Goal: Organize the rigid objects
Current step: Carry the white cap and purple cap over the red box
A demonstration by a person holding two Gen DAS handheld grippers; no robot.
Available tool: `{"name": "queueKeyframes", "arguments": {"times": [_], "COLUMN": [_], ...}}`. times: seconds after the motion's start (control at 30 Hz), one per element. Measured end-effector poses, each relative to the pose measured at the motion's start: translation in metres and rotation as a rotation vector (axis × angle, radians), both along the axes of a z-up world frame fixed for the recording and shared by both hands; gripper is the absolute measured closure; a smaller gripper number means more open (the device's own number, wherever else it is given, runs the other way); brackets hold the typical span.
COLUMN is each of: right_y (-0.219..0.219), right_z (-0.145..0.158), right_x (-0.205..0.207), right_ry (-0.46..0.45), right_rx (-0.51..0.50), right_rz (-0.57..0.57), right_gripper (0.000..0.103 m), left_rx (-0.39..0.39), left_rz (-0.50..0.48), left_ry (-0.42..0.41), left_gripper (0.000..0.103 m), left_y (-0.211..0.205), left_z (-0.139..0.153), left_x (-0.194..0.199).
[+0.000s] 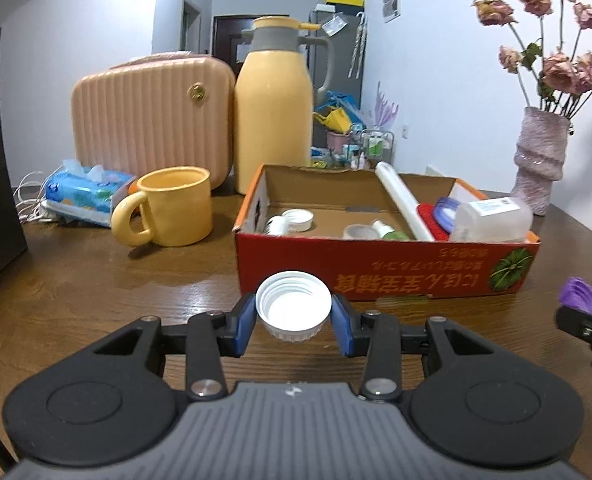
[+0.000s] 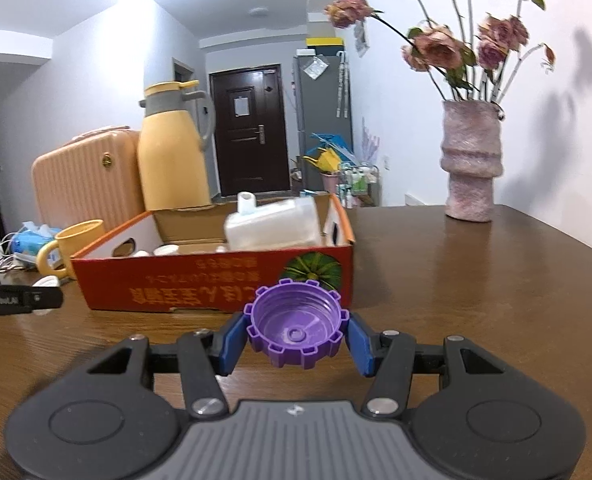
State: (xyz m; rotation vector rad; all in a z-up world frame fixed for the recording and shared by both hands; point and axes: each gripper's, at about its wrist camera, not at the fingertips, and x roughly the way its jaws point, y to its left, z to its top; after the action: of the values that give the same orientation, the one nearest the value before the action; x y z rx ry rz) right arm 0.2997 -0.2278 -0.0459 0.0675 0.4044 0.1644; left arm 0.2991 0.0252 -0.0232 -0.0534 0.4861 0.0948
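Fingers (image 1: 244, 322) pinching white cap (image 1: 293, 306) — purple cap (image 2: 296, 326) likewise

My feeds are bright, lit from the ceiling with glare top left in the right view. Fisheye bends the edges; the plastic container (image 2: 272, 222) looks blurred.

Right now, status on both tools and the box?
Left tool shut on white cap. Right tool shut on purple cap. Cardboard box just ahead, open top. Nothing between caps and box.
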Motion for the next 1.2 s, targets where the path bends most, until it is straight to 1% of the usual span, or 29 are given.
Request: {"name": "queueKeyframes", "arguments": {"times": [0.3,0.63,0.9,1.2], "right_y": [0.027,0.047,0.057,0.071], "right_z": [0.023,0.043,0.048,0.043], "right_x": [0.011,0.035,0.062,0.094], "right_ry": [-0.052,-0.114,-0.146,-0.161], "right_rx": [-0.014,-0.01,0.015,0.01], "right_rz": [0.06,0.074,0.062,0.034], "right_gripper": [0.05,0.05,0.05,0.05], "left_rx": [-0.005,-0.011,-0.001,0.008], "left_rz": [-0.025,0.002,0.041,0.061], "left_ry": [-0.048,-0.09,-0.117,-0.12], "left_gripper": [0.062,0.062,0.062,0.062], "left_y": [-0.017,-0.022,-0.021,-0.019], "left_z": [0.016,0.028,0.031,0.026], "left_x": [0.008,0.033,0.056,0.087]}}
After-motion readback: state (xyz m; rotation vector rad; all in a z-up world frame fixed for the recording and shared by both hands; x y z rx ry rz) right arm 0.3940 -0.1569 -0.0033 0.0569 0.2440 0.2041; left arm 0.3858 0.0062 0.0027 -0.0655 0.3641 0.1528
